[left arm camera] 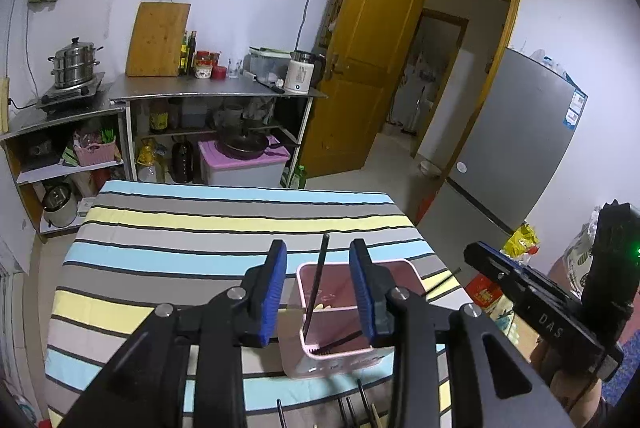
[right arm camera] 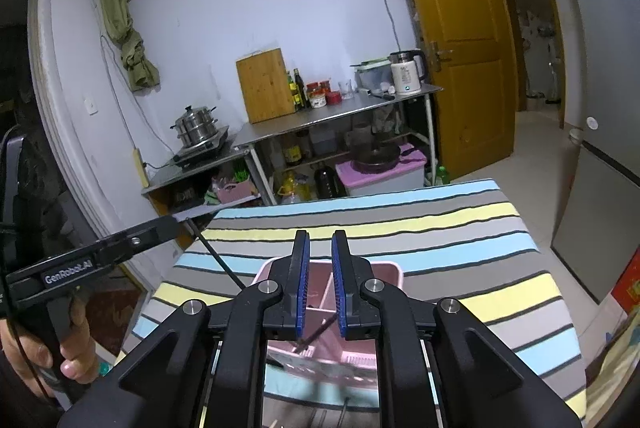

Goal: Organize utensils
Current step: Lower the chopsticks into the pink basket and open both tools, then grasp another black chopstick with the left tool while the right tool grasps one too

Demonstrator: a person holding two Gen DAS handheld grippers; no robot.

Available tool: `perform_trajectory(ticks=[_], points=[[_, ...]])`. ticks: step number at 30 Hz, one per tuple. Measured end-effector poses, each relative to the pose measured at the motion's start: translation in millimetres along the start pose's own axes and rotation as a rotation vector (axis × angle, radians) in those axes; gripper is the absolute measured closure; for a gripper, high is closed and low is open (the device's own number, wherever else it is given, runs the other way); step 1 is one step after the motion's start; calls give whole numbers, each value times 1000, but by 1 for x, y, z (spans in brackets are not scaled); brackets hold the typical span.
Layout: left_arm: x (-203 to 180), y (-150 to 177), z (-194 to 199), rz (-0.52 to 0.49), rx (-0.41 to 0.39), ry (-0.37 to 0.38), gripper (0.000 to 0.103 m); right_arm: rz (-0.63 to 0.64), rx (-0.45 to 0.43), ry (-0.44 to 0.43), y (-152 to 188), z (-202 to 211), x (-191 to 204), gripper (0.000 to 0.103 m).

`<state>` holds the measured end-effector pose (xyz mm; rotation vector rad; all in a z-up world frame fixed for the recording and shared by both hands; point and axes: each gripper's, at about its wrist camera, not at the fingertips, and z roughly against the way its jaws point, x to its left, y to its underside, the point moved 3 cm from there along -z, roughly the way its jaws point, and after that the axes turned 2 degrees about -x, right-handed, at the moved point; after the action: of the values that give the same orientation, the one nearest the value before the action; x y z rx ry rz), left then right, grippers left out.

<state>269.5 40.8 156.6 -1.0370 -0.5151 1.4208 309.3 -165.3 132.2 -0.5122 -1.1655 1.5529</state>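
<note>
Utensils first: from my left wrist view I see a black chopstick (left arm camera: 316, 284) leaning upright in the pink plastic holder (left arm camera: 340, 340), its tip down against the slotted bottom, a second dark stick lying low inside. More dark handles (left arm camera: 352, 408) lie on the cloth at the lower edge, partly hidden. My left tool (left arm camera: 318, 292) hangs just above the holder with its blue ribbed pads (left arm camera: 276, 284) spread wide and nothing between them. In the right wrist view my right tool (right arm camera: 320, 286) sits over the same holder (right arm camera: 390, 270), pads a narrow gap apart; a dark stick (right arm camera: 316, 334) shows below that gap, but I cannot tell whether the pads touch it.

The holder is a rounded rectangle with a divider, standing on a counter (left arm camera: 200, 228) covered by matte striped cloth in blue, grey and yellow with thin black lines. Beyond it stands a steel shelf unit (left arm camera: 216, 92) with a wooden cutting board (left arm camera: 158, 40), bottles and a white kettle (left arm camera: 300, 72), a steel steamer pot (left arm camera: 74, 62) to its left. Behind are pale walls, an open ochre wooden door (left arm camera: 368, 52) and a grey refrigerator (left arm camera: 516, 136).
</note>
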Motion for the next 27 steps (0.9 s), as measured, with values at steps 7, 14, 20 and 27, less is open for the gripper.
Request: perform_trajectory(ticks=[7, 14, 20, 27], points=[[2, 27, 25, -13, -15, -21, 69, 3, -21, 4, 21, 37, -3, 92], [6, 72, 36, -31, 23, -46, 69, -2, 11, -15, 54, 58, -4, 92], [5, 110, 42, -17, 66, -44, 69, 6, 59, -22, 86, 65, -3, 92], [7, 148, 36, 15, 135, -44, 69, -27, 131, -22, 119, 60, -9, 92]])
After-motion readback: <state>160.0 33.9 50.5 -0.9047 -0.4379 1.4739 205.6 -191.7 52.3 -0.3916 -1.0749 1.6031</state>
